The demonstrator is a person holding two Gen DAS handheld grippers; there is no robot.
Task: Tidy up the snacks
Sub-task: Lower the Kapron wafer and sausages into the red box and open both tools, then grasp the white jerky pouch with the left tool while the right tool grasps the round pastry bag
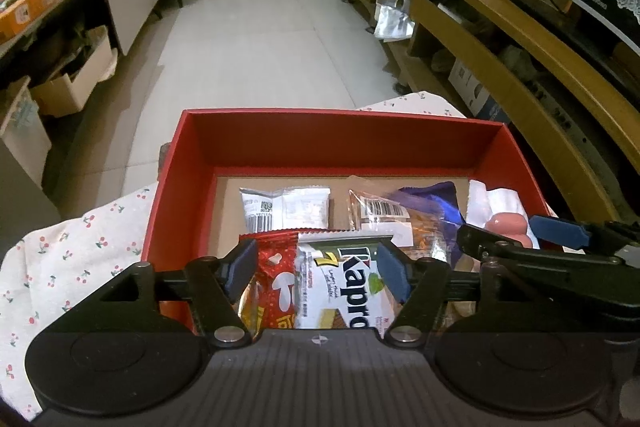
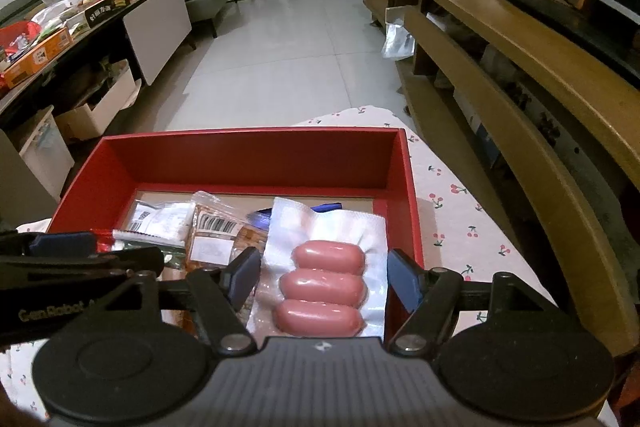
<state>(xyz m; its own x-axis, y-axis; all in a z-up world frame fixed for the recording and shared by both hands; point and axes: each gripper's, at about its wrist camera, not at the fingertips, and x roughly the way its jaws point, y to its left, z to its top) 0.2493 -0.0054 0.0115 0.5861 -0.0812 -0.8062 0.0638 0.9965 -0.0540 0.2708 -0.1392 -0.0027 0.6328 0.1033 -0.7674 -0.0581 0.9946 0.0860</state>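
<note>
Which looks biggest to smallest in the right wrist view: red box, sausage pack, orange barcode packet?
1. Red box
2. Sausage pack
3. Orange barcode packet, partly hidden by other packets

The sausage pack lies nearer the camera, so ranks 2 and 3 are unsure.

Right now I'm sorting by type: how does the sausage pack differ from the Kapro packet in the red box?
The sausage pack is clear vacuum wrap showing three pink sausages; the Kapro packet is opaque white with printed lettering. The sausage pack lies at the right end of the red box; the Kapro packet sits further left, against a red wrapper. Both lie flat inside the box, each between an open gripper's fingers.
</note>
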